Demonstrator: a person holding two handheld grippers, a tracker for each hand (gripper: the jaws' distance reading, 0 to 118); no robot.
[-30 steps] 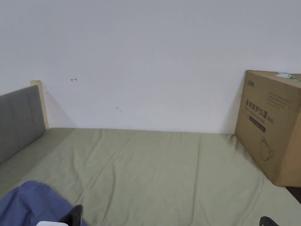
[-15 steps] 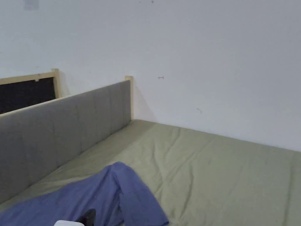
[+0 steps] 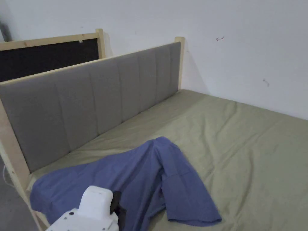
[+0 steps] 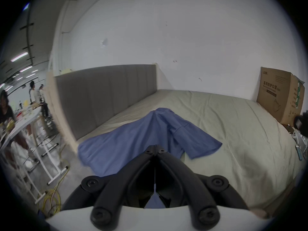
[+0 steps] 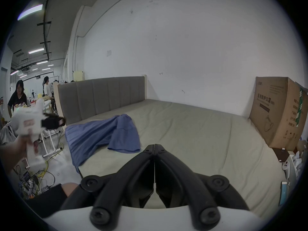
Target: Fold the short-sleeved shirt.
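1. The crumpled blue short-sleeved cotton shirt [image 3: 135,177] is lying bunched at the near left corner of the olive-sheeted bed [image 3: 246,150], beside the grey padded headboard [image 3: 90,99], not yet spread for folding.
2. The left gripper [image 4: 155,147] is hovering over the shirt, fingers clenched on nothing, probably approaching.
3. The right gripper [image 5: 154,146] is waiting clear over the bare sheet, fingers clenched empty.

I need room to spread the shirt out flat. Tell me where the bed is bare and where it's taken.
Bare: the green sheet between the blue shirt and the cardboard box, back to the white wall, and forward to the bed's near edge. Taken: the corner by the grey headboard, where the shirt lies bunched and hangs over the edge, and the box's end.
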